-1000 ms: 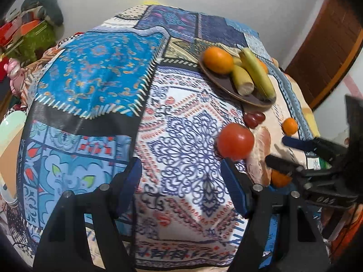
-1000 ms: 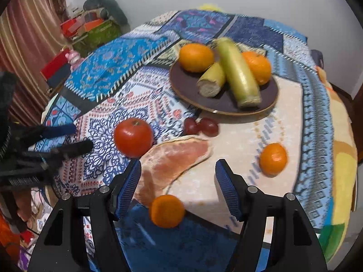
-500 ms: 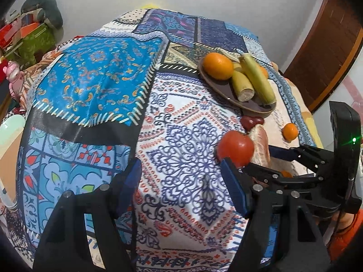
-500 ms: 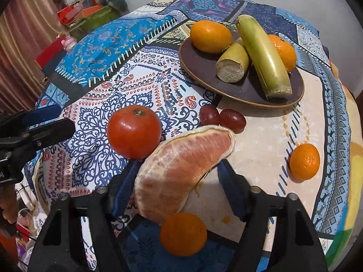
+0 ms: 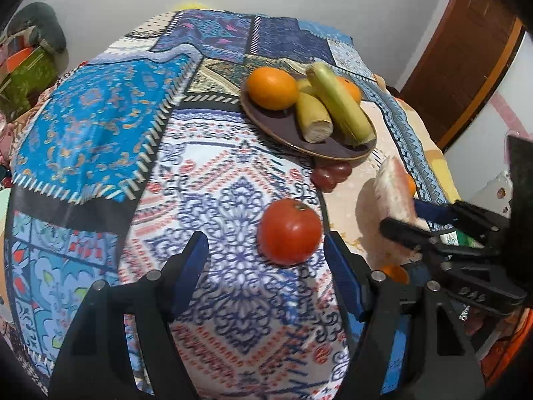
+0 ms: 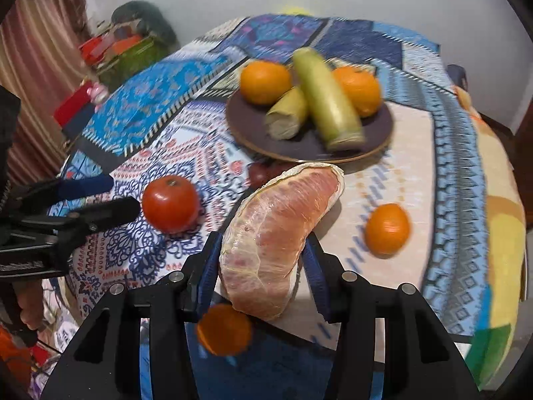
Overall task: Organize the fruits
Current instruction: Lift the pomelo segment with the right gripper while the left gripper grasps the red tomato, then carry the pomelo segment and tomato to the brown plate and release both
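Closing on the pomelo wedge (image 6: 279,243) to carry it toward the plate (image 6: 246,126), the right tongs (image 6: 263,260) pinch it while the left tongs (image 5: 266,263) hang spread near the tomato (image 5: 289,231).

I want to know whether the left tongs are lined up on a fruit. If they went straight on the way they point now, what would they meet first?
Probably the tomato: it sits just ahead of the open left tongs, toward their right finger.

A lived-in home room: a counter draped in a bright patchwork-patterned cloth (image 5: 100,140), a brown wooden door (image 5: 466,66), striped curtains (image 6: 40,66), and toys and boxes heaped in the corner (image 6: 126,50)
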Motion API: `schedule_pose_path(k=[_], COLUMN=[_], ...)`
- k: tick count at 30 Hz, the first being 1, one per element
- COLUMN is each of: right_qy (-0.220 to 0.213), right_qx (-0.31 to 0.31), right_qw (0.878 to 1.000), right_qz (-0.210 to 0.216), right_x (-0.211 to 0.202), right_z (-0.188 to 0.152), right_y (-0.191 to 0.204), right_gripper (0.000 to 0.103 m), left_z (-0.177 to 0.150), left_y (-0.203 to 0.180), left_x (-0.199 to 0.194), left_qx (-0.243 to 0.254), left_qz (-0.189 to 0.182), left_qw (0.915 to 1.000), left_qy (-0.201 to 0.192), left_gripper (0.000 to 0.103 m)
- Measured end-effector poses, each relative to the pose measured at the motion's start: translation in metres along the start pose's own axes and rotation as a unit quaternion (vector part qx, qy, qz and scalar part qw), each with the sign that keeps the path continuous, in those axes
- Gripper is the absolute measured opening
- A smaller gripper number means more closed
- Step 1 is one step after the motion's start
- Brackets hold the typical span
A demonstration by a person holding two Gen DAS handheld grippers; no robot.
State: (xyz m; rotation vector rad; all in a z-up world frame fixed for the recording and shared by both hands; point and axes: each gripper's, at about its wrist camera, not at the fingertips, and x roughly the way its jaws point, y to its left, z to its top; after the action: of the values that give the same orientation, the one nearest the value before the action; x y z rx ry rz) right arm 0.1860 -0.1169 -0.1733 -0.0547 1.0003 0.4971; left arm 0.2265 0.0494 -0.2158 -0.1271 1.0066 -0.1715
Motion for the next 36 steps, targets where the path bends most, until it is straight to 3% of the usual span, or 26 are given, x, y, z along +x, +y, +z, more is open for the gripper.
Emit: schedule_pose_path(k=[9,15,25,36], right_qy=[-0.038,-0.049,-0.067,-0.080], right_qx=[0.013,0.019,0.008,-0.011], right_qw=[0.999,0.998,0.997,0.996], right_qz=[-0.026,-0.033,-0.035,-0.035], right_x=[-0.024,-0.026,-0.022,-0.002], right_z=[0.007,0.015,0.037,0.071], right_y=[-0.028,-0.042,-0.060,-0.069], right_gripper=[0.045,0.045,0.045,0.045], left_z=[0.005,0.007,0.021,0.074], left_y=[-0.017,-0.016,-0.012,-0.010], left_x=[0.025,0.041,0.038,0.046], left_qx=[0.014,0.012,0.003,0.003], left_qz=[0.008,0.003,0.006,0.002], left_qw=[0.9998,0.9991,0.9997,0.9999], left_qy=[0.016,0.041,0.023,-0.011], left_gripper=[0.070,0.048,0.047,0.047])
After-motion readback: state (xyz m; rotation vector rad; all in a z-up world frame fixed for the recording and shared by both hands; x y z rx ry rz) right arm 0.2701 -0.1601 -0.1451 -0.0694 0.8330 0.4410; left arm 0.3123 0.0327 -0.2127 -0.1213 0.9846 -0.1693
